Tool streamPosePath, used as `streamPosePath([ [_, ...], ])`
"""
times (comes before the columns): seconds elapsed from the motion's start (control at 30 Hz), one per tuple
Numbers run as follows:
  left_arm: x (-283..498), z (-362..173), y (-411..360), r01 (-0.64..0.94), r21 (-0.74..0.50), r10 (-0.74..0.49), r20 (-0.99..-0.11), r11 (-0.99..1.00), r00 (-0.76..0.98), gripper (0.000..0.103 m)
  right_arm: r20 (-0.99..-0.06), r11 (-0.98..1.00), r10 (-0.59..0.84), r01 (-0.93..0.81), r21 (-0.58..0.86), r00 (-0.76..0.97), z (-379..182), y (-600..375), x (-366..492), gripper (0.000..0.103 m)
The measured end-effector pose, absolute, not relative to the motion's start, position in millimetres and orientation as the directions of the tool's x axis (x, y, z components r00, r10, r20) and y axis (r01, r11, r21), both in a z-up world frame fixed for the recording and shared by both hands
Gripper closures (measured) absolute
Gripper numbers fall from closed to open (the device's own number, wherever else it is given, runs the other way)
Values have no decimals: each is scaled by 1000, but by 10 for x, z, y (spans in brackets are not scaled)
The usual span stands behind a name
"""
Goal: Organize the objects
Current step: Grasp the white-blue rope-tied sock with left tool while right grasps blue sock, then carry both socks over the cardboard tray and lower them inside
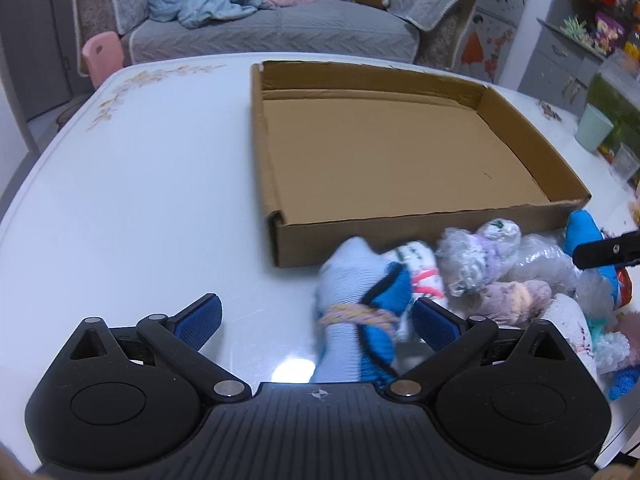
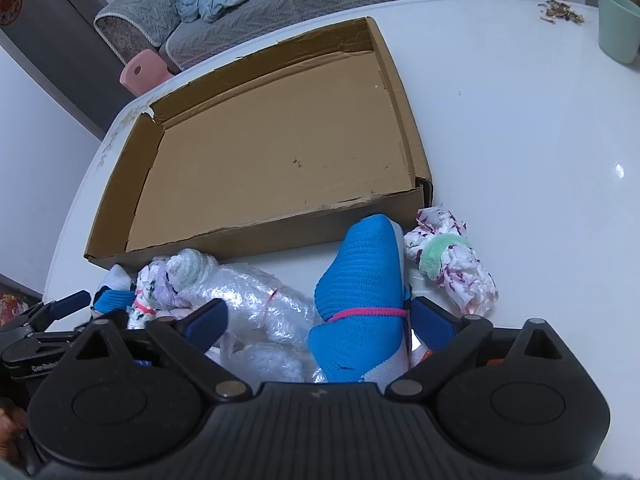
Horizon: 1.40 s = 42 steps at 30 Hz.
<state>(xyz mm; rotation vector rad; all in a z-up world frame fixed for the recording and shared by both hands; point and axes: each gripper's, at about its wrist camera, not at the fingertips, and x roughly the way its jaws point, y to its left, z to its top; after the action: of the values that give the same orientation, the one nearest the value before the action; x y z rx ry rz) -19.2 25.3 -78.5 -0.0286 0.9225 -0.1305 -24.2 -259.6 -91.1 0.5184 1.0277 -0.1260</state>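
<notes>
A shallow cardboard box (image 1: 400, 152) lies open and empty on the white table; it also shows in the right wrist view (image 2: 280, 152). In front of it lies a heap of rolled sock bundles. My left gripper (image 1: 316, 320) is open, with a light-blue and blue sock bundle (image 1: 352, 320) tied with a yellow band between its fingers, close to the right finger. My right gripper (image 2: 320, 320) is open, with a bright blue sock bundle (image 2: 360, 292) tied with a pink band between its fingers, close to the right finger.
More bundles lie in the heap: a clear-wrapped one (image 2: 256, 304), a white and purple one with a green band (image 2: 448, 264), a pale purple one (image 1: 480, 256). A mint cup (image 2: 618, 24) stands far right. A grey sofa (image 1: 272, 20) stands behind the table.
</notes>
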Motion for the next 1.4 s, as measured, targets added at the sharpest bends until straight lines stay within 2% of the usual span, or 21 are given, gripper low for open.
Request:
streamPosePath([
  [0.1, -192, -827, 270, 97, -76, -119, -789, 992, 603, 2, -843, 881, 114, 338, 330, 526, -919, -2577, -262, 19],
  [0.17, -178, -852, 225, 102, -41, -95, -793, 994, 602, 10, -843, 882, 108, 340, 326, 527, -937, -2585, -280, 23],
  [0.23, -176, -891, 148, 112, 17, -55, -795, 994, 604, 13, -843, 887, 100, 337, 316, 529, -950, -2580, -303, 26],
  [0.7, -280, -958, 97, 101, 60, -24, -740, 993, 673, 11, -823, 874, 88, 353, 334, 561, -968, -2559, -332, 25],
  [0.8, -283, -967, 130, 101, 41, -39, -735, 994, 677, 12, -821, 875, 72, 359, 324, 566, -985, -2561, -341, 31],
  [0.83, -283, -965, 136, 104, 33, -47, -733, 994, 678, 16, -820, 878, 68, 356, 320, 569, -991, -2550, -338, 35],
  [0.9, -292, -943, 133, 116, 22, -64, -723, 993, 688, 33, -813, 880, 71, 347, 324, 578, -998, -2538, -335, 39],
  [0.93, -296, -927, 126, 121, 18, -71, -720, 993, 691, 48, -811, 881, 68, 347, 322, 581, -994, -2531, -334, 40],
  [1.0, -296, -912, 109, 117, 20, -66, -723, 993, 688, 49, -804, 883, 65, 341, 322, 591, -966, -2523, -347, 46],
  [1.07, -309, -908, 119, 124, 4, -82, -726, 992, 683, 50, -794, 884, 59, 338, 323, 605, -905, -2527, -414, 59],
  [1.4, -385, -745, 209, 103, -4, -76, -707, 995, 704, 49, -766, 885, 85, 305, 352, 638, -793, -2579, -497, 59],
])
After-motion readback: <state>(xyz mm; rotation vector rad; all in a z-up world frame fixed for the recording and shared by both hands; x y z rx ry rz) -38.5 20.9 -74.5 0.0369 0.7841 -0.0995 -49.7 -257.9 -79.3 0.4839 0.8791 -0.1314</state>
